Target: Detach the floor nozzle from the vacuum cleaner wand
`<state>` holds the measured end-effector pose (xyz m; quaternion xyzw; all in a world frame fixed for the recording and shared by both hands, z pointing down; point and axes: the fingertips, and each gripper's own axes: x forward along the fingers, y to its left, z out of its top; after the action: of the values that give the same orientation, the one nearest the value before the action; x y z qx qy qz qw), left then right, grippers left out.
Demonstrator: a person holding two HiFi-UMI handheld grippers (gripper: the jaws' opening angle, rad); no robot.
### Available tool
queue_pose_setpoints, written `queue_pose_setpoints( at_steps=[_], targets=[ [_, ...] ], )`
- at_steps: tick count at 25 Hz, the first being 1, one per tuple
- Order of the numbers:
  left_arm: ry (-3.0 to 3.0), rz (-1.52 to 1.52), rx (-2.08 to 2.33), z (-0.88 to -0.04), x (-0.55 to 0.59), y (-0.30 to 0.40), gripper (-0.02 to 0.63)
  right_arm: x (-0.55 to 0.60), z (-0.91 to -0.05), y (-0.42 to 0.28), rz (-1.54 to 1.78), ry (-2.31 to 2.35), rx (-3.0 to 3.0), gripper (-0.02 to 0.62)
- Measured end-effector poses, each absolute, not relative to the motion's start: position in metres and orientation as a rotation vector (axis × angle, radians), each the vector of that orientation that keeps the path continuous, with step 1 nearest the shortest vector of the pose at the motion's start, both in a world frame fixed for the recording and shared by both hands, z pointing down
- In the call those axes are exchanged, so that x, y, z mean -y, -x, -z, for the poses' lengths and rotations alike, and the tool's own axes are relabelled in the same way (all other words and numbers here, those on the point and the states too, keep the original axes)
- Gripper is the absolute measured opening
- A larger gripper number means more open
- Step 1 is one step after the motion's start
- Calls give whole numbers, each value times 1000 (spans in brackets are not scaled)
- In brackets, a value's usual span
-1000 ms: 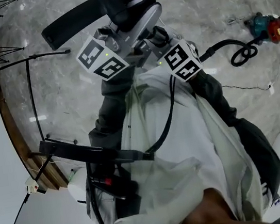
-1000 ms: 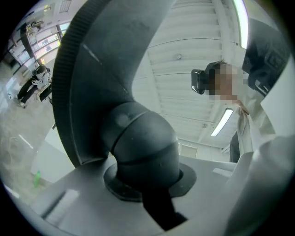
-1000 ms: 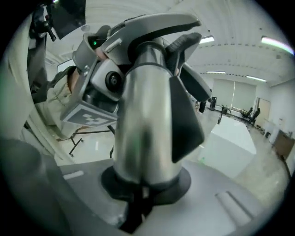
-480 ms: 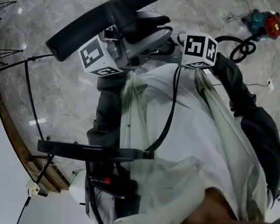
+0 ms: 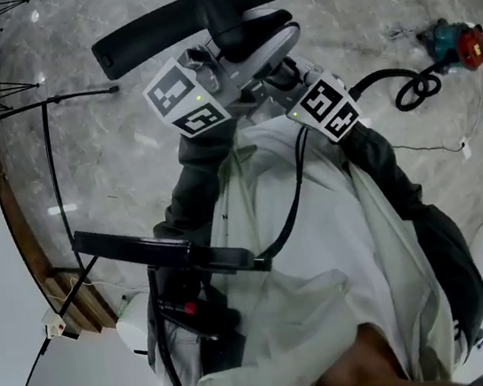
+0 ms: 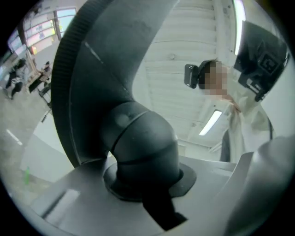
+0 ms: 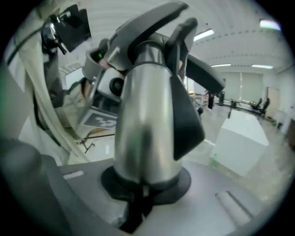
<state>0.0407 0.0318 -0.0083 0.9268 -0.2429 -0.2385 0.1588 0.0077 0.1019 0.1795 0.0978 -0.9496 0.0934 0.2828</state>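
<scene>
Black floor nozzle [image 5: 184, 21], at the end of the silver wand [image 7: 147, 124], is judged not yet detached: its neck [image 6: 138, 143] is clamped by the left tool [image 6: 145, 186], the wand by the right tool [image 7: 140, 189]; pulling apart remains.

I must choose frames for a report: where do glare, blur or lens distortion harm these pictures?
Head view: strong fisheye bending, dark corners, lamp reflections streaking the marble floor near the floor nozzle. Left gripper view: the nozzle's neck fills the frame and looks soft; a ceiling lamp glares. Right gripper view: the metal wand carries bright highlights, and the background curves.
</scene>
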Motion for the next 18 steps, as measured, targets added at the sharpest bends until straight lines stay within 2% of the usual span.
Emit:
queue_pose_setpoints(
  at_steps=[5,10,16,18],
  targets=[
    [-2598,633,808,2,-27,-38,72,-96,-183,-8,-202,-379,2523,40],
    [-2751,778,489,25,-61,-51,77,-126,-168,-16,-235,-20,2590,41],
    [-2786,887,33,32,-96,-68,77,-168,-156,-35,-432,547,2557,41],
    [-2771,892,47,29,-89,-69,77,-167,-156,-37,-472,593,2547,41]
  ],
)
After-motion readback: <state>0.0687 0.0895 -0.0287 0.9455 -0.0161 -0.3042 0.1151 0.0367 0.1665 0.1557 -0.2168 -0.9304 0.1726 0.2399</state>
